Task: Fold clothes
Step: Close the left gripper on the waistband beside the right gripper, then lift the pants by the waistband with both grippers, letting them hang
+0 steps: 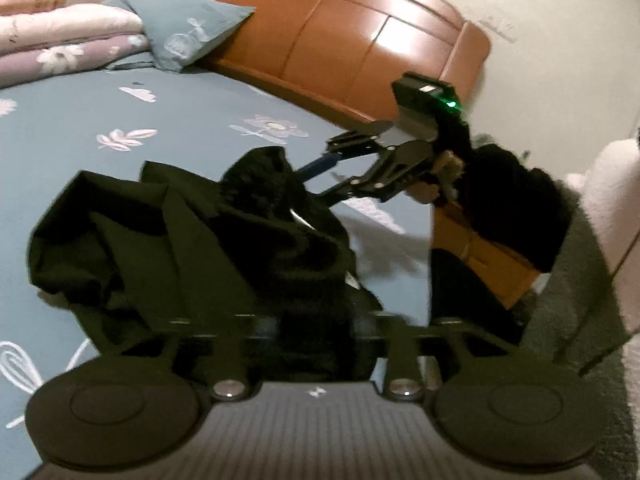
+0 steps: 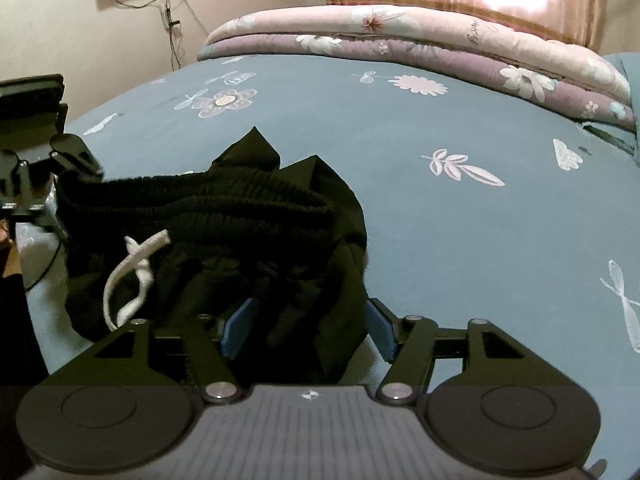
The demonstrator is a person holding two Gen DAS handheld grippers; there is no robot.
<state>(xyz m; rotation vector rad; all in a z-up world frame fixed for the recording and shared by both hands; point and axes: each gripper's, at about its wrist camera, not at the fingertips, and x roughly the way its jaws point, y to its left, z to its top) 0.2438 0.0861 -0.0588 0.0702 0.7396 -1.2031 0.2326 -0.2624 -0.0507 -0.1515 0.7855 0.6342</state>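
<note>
Two grippers work one black garment (image 2: pixel 224 240) on the near part of the bed sheet (image 2: pixel 440 200).

The garment, apparently drawstring trousers, lies bunched with its ribbed waistband and white drawstring (image 2: pixel 136 268) showing; judged, it is being gathered for a fold. The left gripper (image 1: pixel 316 336) has its jaws closed down on a fold of the cloth, its own fingers hidden under the fabric. The right gripper (image 2: pixel 308 328) stands with its jaws apart, its blue pads (image 2: pixel 240 328) on either side of a hanging fold, so no firm grip can be confirmed. Both tools point downward at the sheet, approaching from opposite ends.
</note>
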